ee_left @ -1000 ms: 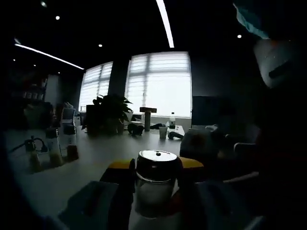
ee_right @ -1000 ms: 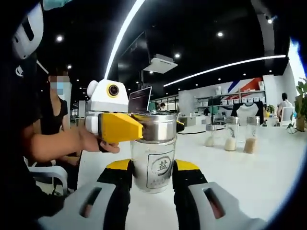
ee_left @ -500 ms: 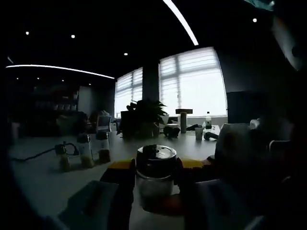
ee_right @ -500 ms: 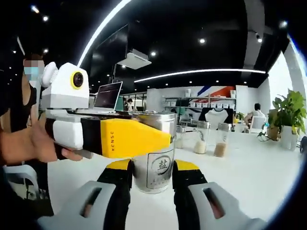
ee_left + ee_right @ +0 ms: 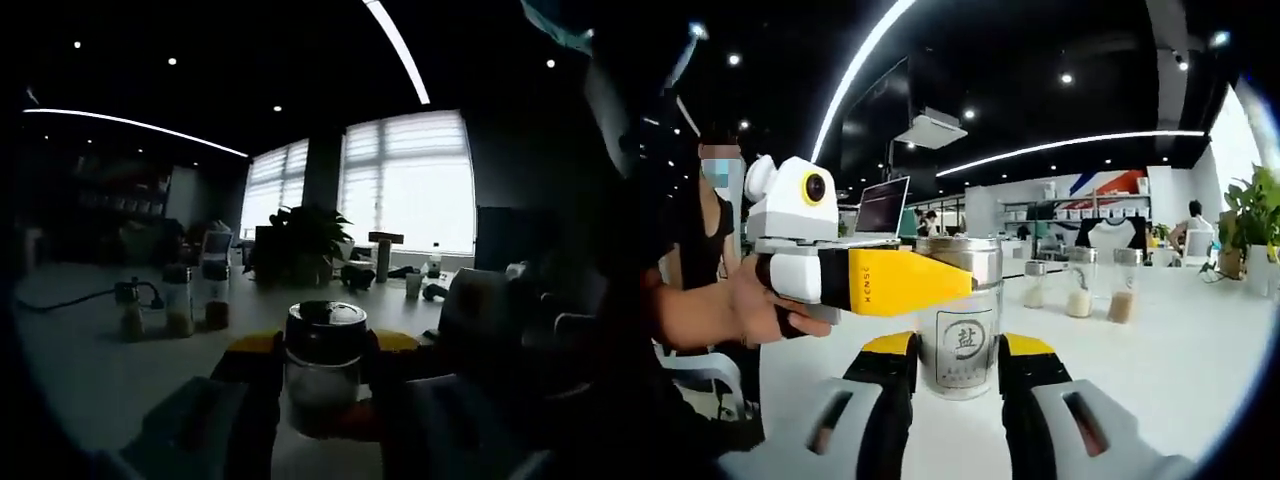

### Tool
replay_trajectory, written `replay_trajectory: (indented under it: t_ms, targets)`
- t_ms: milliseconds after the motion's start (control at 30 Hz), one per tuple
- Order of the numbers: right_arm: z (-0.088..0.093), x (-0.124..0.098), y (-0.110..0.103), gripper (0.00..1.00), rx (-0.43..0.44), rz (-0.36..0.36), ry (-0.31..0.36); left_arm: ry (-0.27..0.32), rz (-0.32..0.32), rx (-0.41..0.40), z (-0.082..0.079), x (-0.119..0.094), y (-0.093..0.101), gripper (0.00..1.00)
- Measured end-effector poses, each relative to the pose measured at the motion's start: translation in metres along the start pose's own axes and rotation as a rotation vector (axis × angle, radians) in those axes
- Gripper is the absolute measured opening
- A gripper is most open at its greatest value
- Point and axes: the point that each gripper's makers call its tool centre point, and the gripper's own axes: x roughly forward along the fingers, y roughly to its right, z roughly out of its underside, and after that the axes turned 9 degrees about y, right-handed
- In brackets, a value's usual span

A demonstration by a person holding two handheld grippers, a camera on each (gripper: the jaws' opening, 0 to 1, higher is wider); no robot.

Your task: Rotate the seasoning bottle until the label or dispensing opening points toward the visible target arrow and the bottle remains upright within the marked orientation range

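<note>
Right gripper view is showing the seasoning bottle standing upright on the white table, its label facing the camera. The right gripper is pinching its glass sides. The left gripper is squeezing the shiny lid. Three small jars are standing farther back.

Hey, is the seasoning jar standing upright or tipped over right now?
Upright. In the right gripper view the jar stands on the white table, its metal lid level on top and its label facing the camera.
</note>
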Motion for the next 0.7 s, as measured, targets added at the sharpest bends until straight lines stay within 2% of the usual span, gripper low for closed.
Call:
replay_trajectory:
  t_ms: [233, 433, 600, 667, 700]
  targets:
    - [-0.009, -0.006, -0.007, 0.30, 0.045, -0.089, 0.038, 0.012, 0.133, -0.028, -0.007, -0.001, 0.010, 0.35]
    - [-0.014, -0.009, -0.015, 0.31, 0.109, -0.146, 0.061, 0.036, 0.263, -0.130, -0.016, -0.005, 0.021, 0.34]
    - [-0.014, -0.007, -0.017, 0.30, 0.084, -0.120, 0.049, 0.018, 0.257, -0.134, -0.014, -0.003, 0.020, 0.35]
    - [-0.014, -0.007, -0.012, 0.30, 0.054, -0.083, 0.047, 0.026, 0.229, -0.132, -0.013, -0.001, 0.018, 0.35]
    - [-0.013, -0.007, -0.009, 0.30, 0.033, -0.054, 0.034, 0.025, 0.194, -0.136, -0.013, 0.001, 0.015, 0.35]
